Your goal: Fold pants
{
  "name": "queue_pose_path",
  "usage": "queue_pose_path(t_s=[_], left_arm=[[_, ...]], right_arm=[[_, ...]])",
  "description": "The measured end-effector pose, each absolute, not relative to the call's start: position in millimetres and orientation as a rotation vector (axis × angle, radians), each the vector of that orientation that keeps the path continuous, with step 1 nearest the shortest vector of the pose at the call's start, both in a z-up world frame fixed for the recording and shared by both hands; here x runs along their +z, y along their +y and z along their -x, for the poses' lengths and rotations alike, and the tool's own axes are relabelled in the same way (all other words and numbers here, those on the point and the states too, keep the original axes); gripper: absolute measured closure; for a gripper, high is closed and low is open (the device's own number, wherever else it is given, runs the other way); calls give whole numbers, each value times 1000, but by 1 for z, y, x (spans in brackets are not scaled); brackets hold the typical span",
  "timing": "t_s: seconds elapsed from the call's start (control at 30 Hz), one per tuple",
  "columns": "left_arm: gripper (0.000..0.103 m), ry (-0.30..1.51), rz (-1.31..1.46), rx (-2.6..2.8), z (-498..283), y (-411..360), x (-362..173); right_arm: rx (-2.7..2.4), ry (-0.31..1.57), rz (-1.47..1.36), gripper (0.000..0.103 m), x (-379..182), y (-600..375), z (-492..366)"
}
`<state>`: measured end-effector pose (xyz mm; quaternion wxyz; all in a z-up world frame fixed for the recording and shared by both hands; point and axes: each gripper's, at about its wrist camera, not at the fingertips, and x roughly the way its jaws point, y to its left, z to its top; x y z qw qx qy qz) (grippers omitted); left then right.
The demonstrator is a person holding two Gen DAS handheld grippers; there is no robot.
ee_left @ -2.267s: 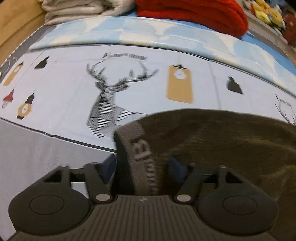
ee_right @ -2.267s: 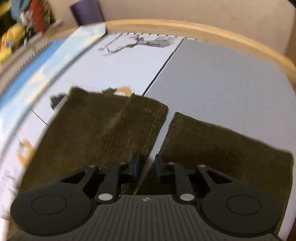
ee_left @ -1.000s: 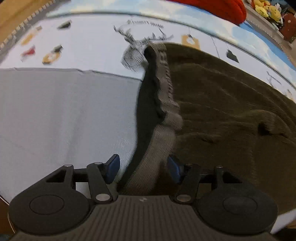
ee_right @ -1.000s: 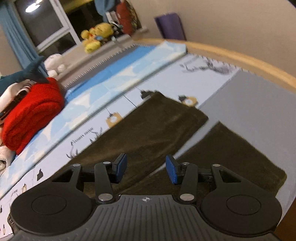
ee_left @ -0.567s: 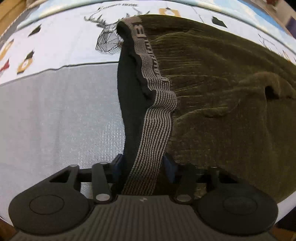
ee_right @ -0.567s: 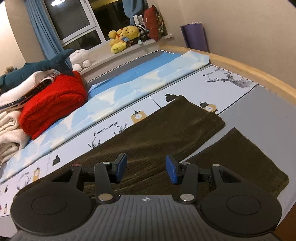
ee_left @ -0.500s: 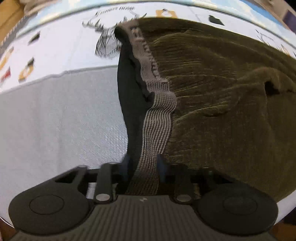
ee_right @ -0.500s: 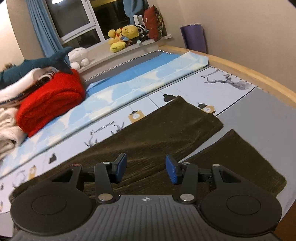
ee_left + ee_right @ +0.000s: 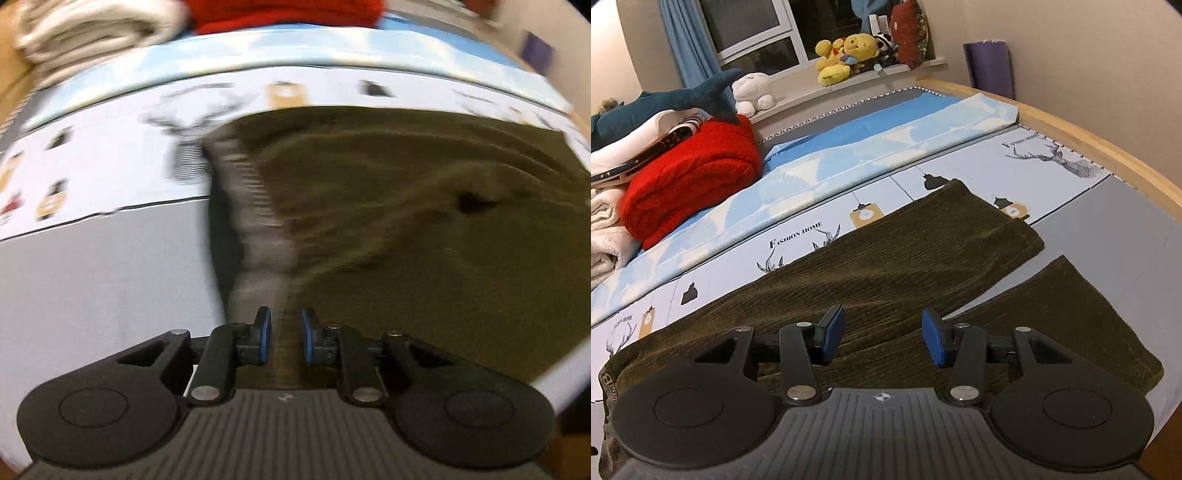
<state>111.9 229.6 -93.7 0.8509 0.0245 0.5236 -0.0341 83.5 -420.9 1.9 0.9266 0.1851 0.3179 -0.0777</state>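
Two legs of the dark olive corduroy pants (image 9: 886, 280) lie spread flat on the bed sheet (image 9: 1126, 236). Their long axis runs from the waistband (image 9: 258, 236) at the near left to the hems at the far right. The legs part slightly toward the hems: the farther one ends on the printed white band, the nearer one on the plain grey band. On the grey striped waistband's end a single letter "B" can be read in the right wrist view; the rest of the lettering is too blurred or cut off to tell.

The left gripper (image 9: 285, 336) is clamped on the waistband, which runs up between its blue pads; its jaws have just eased open a little and the fabric is between them. The right gripper (image 9: 882, 334) hangs over the middle of the pants with its pads well apart and nothing between them.

The sheet's print reads "FASHION HOME" beside drawn stag heads and hanging lamps. At the far left sits a folded red blanket (image 9: 690, 173) beside pale folded laundry, with plush toys (image 9: 849, 55) on the window ledge beyond.
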Motion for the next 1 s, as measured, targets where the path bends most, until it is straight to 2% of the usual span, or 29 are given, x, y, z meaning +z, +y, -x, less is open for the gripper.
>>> queue_pose_path(t_s=[0.1, 0.17, 0.27, 0.33, 0.37, 0.4, 0.67, 0.8, 1.0], left_arm=[[73, 1270, -171, -111, -114, 212, -127], [74, 1360, -255, -81, -112, 211, -147], [71, 1319, -178, -30, -119, 217, -130], [63, 1223, -165, -10, -121, 217, -112], [55, 1196, -146, -3, -122, 218, -106], [51, 1175, -127, 13, -124, 220, -101], [51, 1154, -150, 90, -137, 213, -98], [46, 1150, -171, 91, -135, 211, -94], [45, 1131, -176, 88, -139, 206, -94]], right_arm=[[-167, 658, -394, 54, 0, -425, -81], [-171, 659, -401, 54, -1, -429, -79], [-171, 661, -400, 54, -2, -432, -76], [-166, 664, -389, 54, -2, -432, -75], [-165, 665, -381, 54, -2, -432, -75], [-164, 667, -371, 54, -3, -432, -75], [-164, 671, -365, 54, -5, -435, -75], [-166, 674, -369, 54, -6, -435, -77], [-160, 666, -353, 54, -5, -430, -80]])
